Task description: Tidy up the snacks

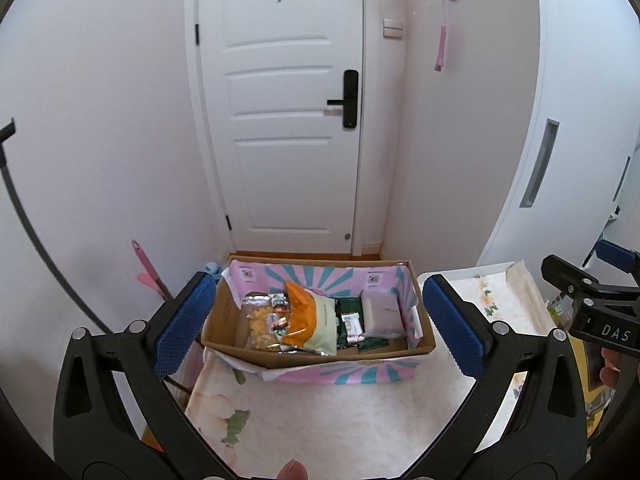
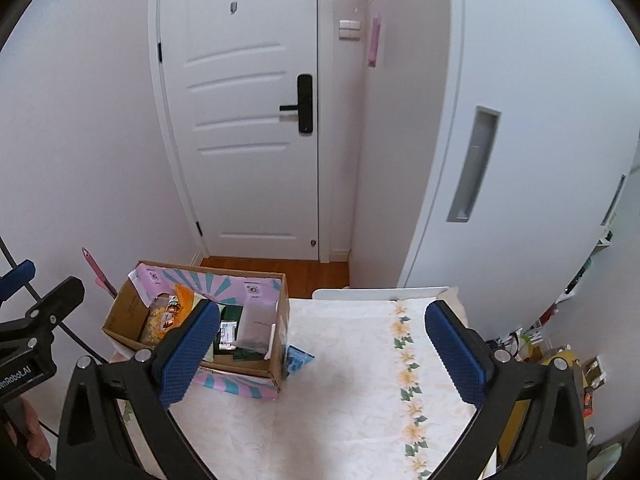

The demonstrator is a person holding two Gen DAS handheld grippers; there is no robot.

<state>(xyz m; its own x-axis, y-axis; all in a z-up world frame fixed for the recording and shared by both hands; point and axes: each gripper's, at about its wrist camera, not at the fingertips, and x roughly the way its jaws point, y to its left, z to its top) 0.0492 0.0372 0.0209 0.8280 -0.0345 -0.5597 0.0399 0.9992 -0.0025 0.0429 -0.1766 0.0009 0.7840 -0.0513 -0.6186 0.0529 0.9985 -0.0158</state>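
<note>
Home entryway. White panelled front door [image 1: 280,112] with black smart lock [image 1: 349,98] and peephole, wall light switch [image 1: 393,29], pink skipping rope [image 1: 444,20] hanging on the wall, wood floor [image 2: 276,272] at the threshold, white sliding closet door [image 2: 500,160], counter under a floral cloth [image 2: 360,380].

Black gripper [image 1: 316,322] frames; blue textured pads [image 1: 182,320]; silver screws

White panelled door [image 1: 280,112] with black lever lock [image 1: 349,98] at 12 o'clock; pink skipping rope [image 1: 442,46] hanging on wall at 1 o'clock; recessed-handle cabinet door [image 2: 474,164] at 2 o'clock; floral tablecloth [image 2: 360,380] at 6 o'clock.
</note>
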